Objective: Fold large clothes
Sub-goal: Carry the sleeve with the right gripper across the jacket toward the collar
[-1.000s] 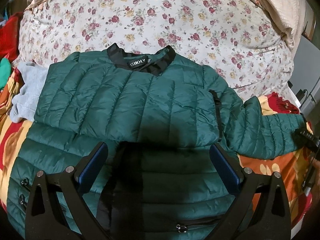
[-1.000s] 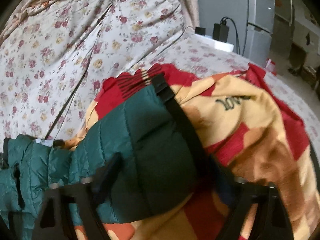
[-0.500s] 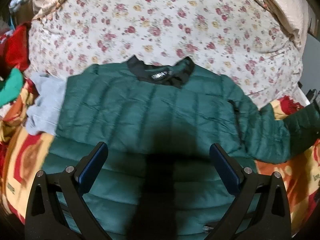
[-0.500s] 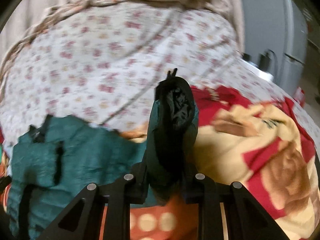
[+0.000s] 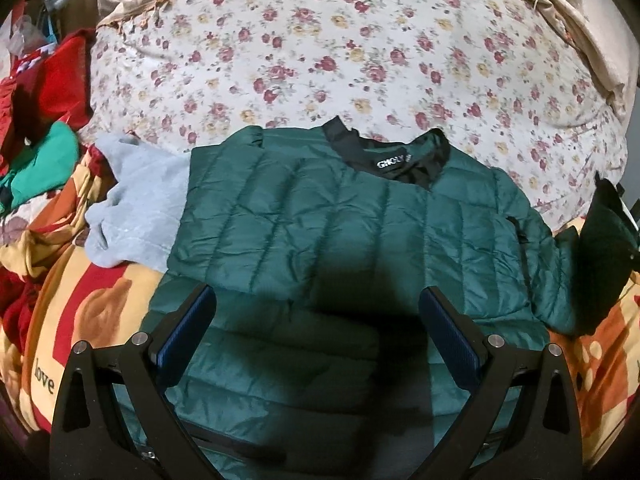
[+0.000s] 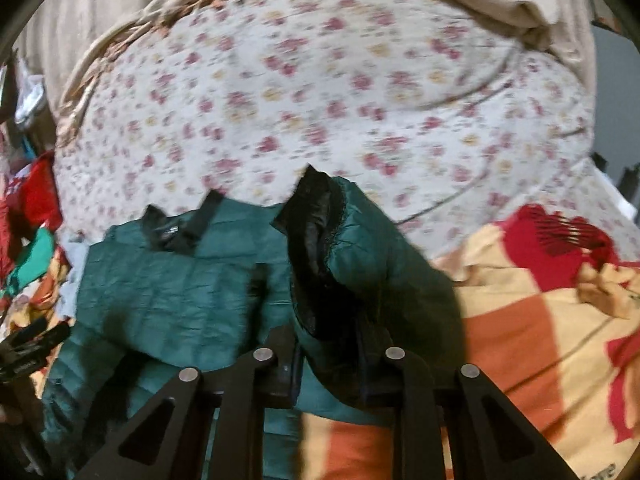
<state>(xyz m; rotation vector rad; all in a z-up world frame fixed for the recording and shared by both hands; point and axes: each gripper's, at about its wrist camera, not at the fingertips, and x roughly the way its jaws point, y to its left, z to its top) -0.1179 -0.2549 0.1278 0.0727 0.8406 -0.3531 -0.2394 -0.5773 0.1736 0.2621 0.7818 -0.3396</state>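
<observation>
Risks dropping the slick sleeve (image 6: 360, 256) pinched, apparently only near its cuff, in the closed right gripper (image 6: 332, 360), lifted off the green puffer jacket (image 5: 340, 232) spread on the bed, while the left gripper (image 5: 316, 336) hovers apart, empty.

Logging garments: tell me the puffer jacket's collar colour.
Black collar on the green jacket; clearest in the left wrist view.

Your right hand-held gripper (image 6: 326, 364) hides the clamped cuff of the green quilted jacket (image 6: 180, 296); floral bedspread (image 6: 320, 100) blurred.
</observation>
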